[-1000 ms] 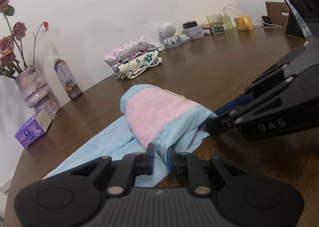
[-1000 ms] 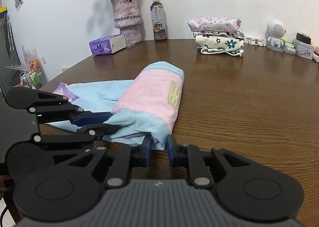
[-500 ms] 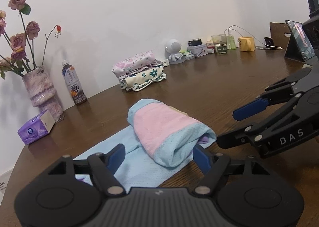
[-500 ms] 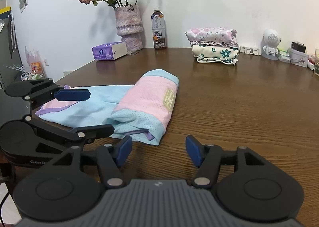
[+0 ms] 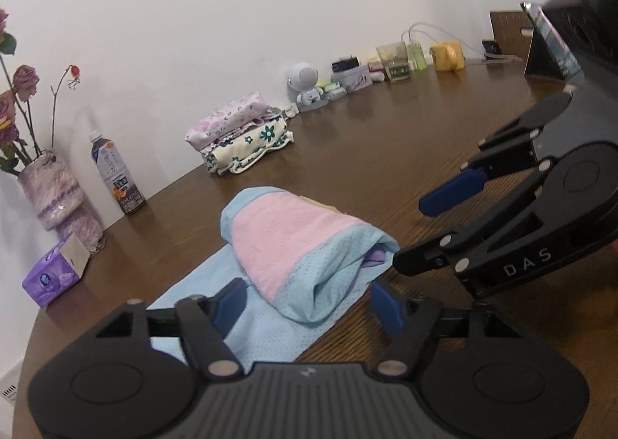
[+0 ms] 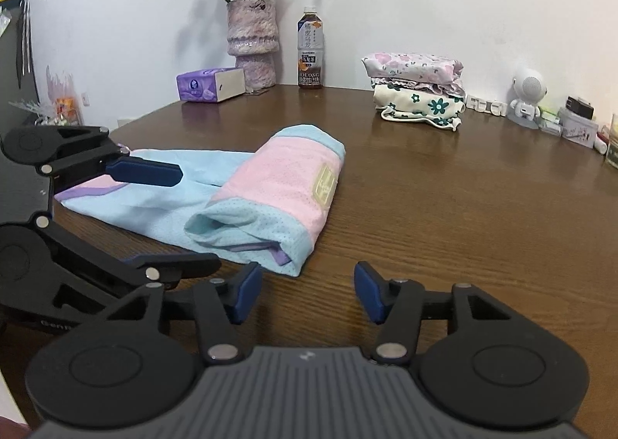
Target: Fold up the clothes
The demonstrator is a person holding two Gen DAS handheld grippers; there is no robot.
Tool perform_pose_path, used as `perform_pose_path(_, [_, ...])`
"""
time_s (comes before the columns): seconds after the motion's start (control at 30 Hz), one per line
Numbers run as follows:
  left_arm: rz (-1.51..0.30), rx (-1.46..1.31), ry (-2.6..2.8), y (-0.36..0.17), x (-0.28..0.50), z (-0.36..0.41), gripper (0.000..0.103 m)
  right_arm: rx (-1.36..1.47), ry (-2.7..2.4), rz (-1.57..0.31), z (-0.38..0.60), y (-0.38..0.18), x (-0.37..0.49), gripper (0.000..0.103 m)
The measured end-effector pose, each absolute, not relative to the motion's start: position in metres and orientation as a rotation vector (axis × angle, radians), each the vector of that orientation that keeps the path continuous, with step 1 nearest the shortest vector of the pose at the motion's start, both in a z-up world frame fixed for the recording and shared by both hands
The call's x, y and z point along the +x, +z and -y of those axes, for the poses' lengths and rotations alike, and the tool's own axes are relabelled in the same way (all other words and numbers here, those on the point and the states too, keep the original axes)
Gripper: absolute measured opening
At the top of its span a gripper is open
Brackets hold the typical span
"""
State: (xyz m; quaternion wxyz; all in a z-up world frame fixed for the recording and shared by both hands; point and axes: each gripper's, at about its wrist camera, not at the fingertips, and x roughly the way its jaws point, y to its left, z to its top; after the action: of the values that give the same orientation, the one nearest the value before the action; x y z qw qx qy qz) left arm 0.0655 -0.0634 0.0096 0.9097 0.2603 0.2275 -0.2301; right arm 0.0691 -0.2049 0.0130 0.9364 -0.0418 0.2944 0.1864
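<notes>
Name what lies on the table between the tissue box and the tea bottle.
The vase with dried roses stands between the tissue box and tea bottle, in the right wrist view.

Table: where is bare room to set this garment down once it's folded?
The widest bare wood lies right of the blue-pink garment, out toward the table edge and in front of the folded stack. A smaller patch sits between garment and tissue box. Crowded: the back wall, with vase, bottle and robot figurine.

The left tool [image 5: 307,304] points forward and downward, its blue fingers apart with nothing pressed between them; its jaws have just been closing slightly. The right tool [image 6: 307,292], at its three o'clock, likewise stands parted, jaws also narrowing, gripping nothing.
</notes>
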Motion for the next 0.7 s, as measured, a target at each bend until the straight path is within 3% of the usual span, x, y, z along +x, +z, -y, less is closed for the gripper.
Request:
perform_pose_path(0.13, [-0.478,0.527,-0.462,0.009,0.073,0.062,0.038,-0.105,0.4,-0.604,0.2,0.014,0.077,0.05])
perform_pose_path(0.17, [-0.477,0.524,-0.464,0.009,0.073,0.061,0.029,-0.111,0.404,-0.604,0.199,0.014,0.079,0.048])
perform_pose_path(0.2, [-0.477,0.531,-0.47,0.009,0.073,0.061,0.017,-0.114,0.407,-0.605,0.197,0.014,0.081,0.044])
perform_pose_path(0.27, [-0.477,0.548,-0.476,0.007,0.072,0.061,0.009,-0.114,0.412,-0.611,0.195,0.013,0.084,0.035])
perform_pose_path(0.4, [-0.474,0.553,-0.468,0.003,0.07,0.058,0.004,-0.092,0.413,-0.617,0.197,0.012,0.086,0.013])
perform_pose_path(0.5, [-0.475,0.527,-0.465,0.003,0.071,0.055,0.003,-0.07,0.413,-0.619,0.2,0.011,0.085,0.004])
perform_pose_path(0.7, [-0.492,0.526,-0.467,-0.001,0.072,0.055,0.004,-0.071,0.409,-0.629,0.202,0.009,0.085,0.002])
